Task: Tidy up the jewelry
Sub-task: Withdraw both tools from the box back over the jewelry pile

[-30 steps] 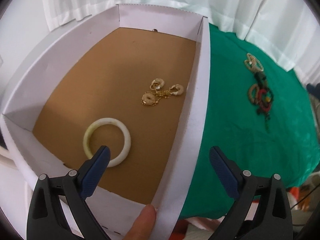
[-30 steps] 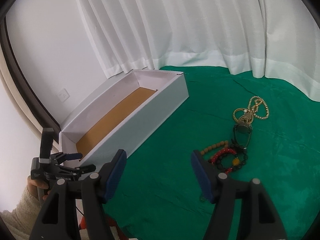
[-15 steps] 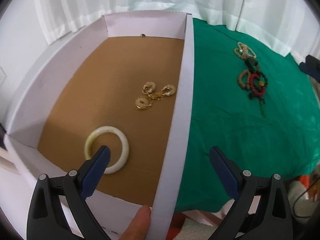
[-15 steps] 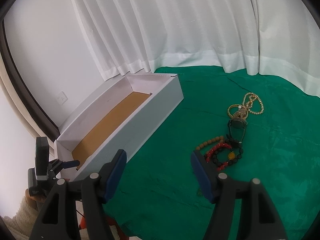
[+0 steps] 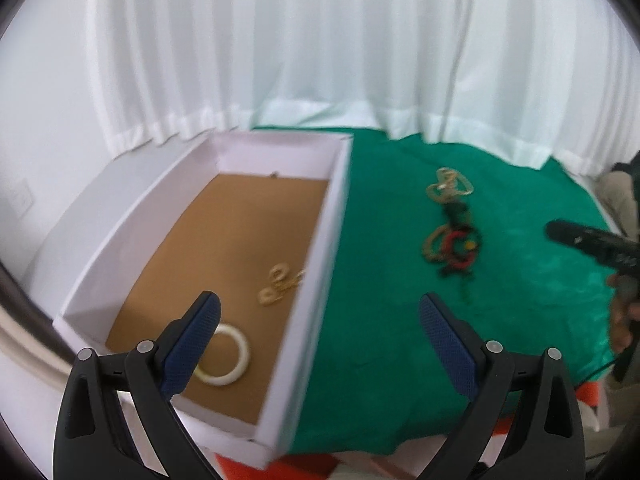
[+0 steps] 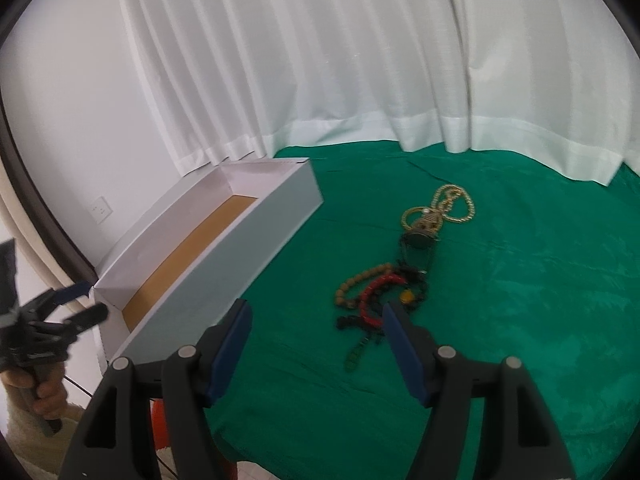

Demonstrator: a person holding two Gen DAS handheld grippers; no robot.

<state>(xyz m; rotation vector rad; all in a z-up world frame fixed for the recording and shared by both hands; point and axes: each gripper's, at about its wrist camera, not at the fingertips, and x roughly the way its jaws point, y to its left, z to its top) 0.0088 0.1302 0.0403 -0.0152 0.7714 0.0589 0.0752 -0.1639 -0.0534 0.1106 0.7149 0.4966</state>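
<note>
Jewelry cluster (image 6: 396, 276) lies mid-counter on green cloth (image 6: 520, 320). White bangle (image 5: 226, 354) sits inside box (image 5: 320, 280) at left edge. Left hand-held gripper (image 5: 320, 336) and right hand-held gripper (image 6: 316, 340): both spread, empty.

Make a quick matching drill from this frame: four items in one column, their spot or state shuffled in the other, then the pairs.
Items:
1. cream ring-shaped bangle
2. gold chain necklace with looped links
3. red bead bracelet
4. left gripper

Places or states:
A. on the green cloth, nearest the white curtain
B. jaws open, holding nothing
C. inside the white cardboard box with the brown floor
D. on the green cloth, tangled with tan and black beads

Pairs: 1-C, 2-A, 3-D, 4-B
</note>
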